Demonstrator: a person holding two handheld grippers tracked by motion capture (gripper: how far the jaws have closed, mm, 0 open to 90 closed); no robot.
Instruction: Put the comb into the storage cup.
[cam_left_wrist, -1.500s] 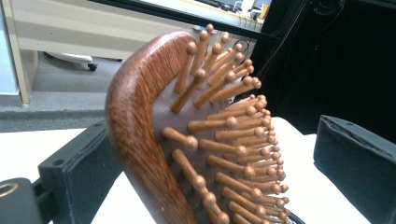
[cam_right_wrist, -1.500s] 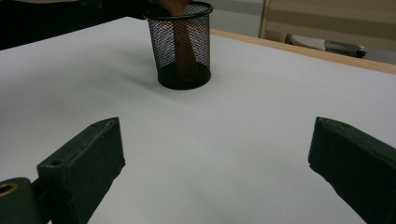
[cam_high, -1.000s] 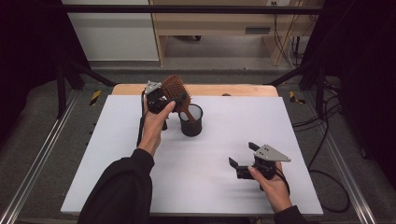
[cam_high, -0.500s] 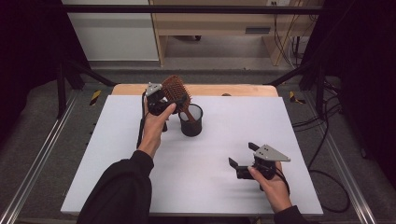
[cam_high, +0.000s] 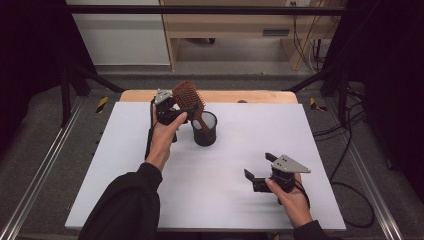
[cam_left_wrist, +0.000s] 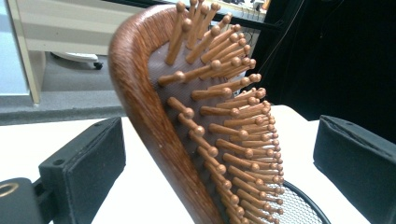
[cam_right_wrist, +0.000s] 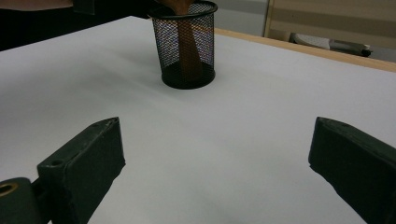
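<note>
High view: hairbrush (cam_high: 189, 98) seemingly unlabelled, in cup (cam_high: 205, 134).

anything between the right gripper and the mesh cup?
Nothing visible. In the right gripper view, bare white table runs from the open right gripper to the mesh cup. The brush already stands handle-down in the cup, its head between the open fingers of the left gripper.

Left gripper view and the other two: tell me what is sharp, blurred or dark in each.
Left gripper view: hairbrush bristles crisp, its top edge and the background soft. Right gripper view: mesh cup fairly sharp, near pads dim and soft. High view: white table evenly lit, surroundings almost black.
</note>
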